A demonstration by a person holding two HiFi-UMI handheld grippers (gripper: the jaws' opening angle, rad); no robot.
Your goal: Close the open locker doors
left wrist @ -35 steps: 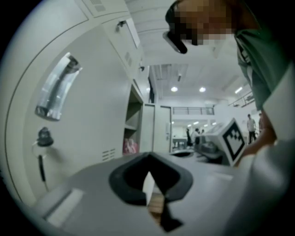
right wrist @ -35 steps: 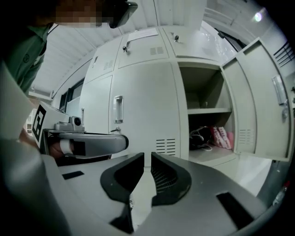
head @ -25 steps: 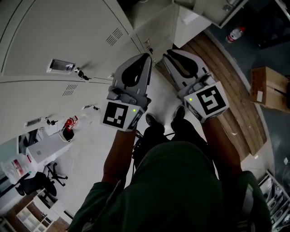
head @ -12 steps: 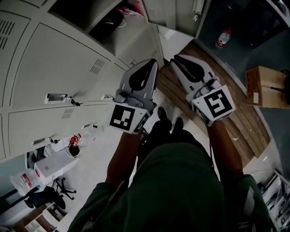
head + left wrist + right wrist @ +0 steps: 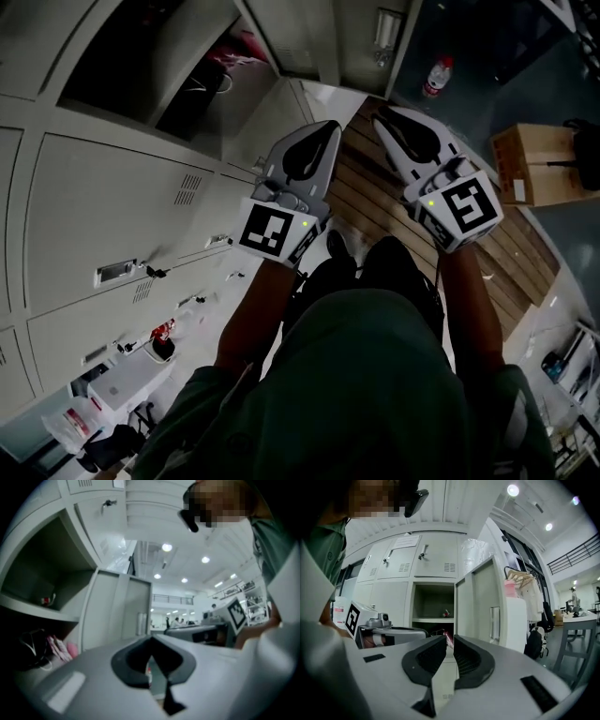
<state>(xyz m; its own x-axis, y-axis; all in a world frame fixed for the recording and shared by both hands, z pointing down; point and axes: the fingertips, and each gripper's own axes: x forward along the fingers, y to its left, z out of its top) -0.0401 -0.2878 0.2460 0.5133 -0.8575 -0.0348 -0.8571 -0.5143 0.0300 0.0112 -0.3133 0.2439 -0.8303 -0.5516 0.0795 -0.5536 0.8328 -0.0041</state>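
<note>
One locker door (image 5: 487, 613) stands swung wide just ahead and right of my right hand-held gripper (image 5: 449, 638), baring its compartment (image 5: 432, 603). The neighbouring doors (image 5: 436, 557) sit flush, so I judge this door is what remains. My left hand-held gripper (image 5: 151, 638) and the right one both have jaws together, holding nothing. The paper sheet (image 5: 407, 541) above is unreadable.

Open locker (image 5: 432, 601) shelf item (image 5: 446, 612) indistinct
</note>
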